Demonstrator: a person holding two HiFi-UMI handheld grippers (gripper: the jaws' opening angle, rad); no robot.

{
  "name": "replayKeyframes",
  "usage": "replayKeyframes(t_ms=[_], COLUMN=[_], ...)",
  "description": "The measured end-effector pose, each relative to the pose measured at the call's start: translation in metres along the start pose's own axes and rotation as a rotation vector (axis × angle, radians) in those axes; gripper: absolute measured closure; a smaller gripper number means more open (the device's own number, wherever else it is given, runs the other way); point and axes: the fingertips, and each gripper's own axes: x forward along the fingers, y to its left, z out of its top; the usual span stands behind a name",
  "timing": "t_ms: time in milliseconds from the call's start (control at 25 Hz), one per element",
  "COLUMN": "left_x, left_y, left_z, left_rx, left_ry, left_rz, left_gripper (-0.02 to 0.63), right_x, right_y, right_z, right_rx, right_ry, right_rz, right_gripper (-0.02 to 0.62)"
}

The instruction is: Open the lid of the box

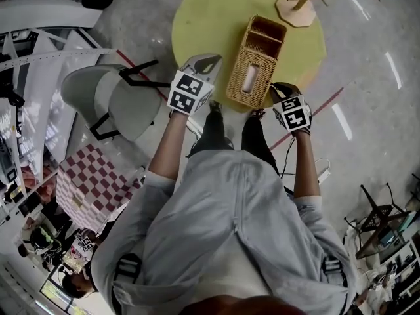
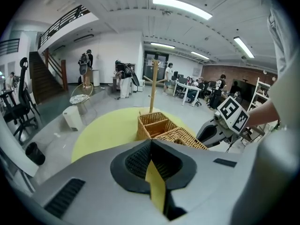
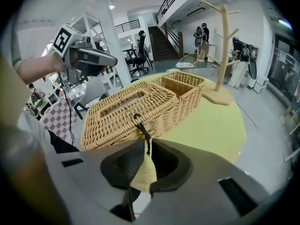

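A wicker box (image 1: 252, 67) lies on the round yellow table (image 1: 203, 18), its slotted lid down and an open compartment at its far end. In the right gripper view the box (image 3: 136, 109) fills the middle, and a black cord (image 3: 143, 131) hangs from the lid's near edge. My right gripper (image 3: 147, 142) is drawn in on that cord, at the box's near right corner (image 1: 281, 87). My left gripper (image 1: 205, 62) hovers just left of the box, apart from it. Its jaws (image 2: 151, 144) meet with nothing between them.
A wooden branch stand (image 1: 298, 5) stands on the table's far right, beyond the box. A grey chair (image 1: 115, 100) sits left of the table, with a checkered block (image 1: 88, 179) nearer me. My own legs are at the table's front edge.
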Motion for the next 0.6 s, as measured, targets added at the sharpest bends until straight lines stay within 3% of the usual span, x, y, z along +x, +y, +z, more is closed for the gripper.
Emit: replayKeyframes(t_ms=[80,600], left_x=[-0.002,-0.020], left_y=[0.000,0.004], left_z=[0.000,0.019], left_rx=[-0.002,0.021], left_ry=[-0.001,-0.062], left_rz=[0.001,-0.039], left_gripper=[0.577,0.577], right_x=[-0.002,-0.029], right_y=[-0.001,0.002], right_z=[0.004,0.036], right_rx=[0.002,0.042], right_ry=[-0.008,-0.059], right_rz=[-0.014,-0.083], right_gripper=[0.551,0.566])
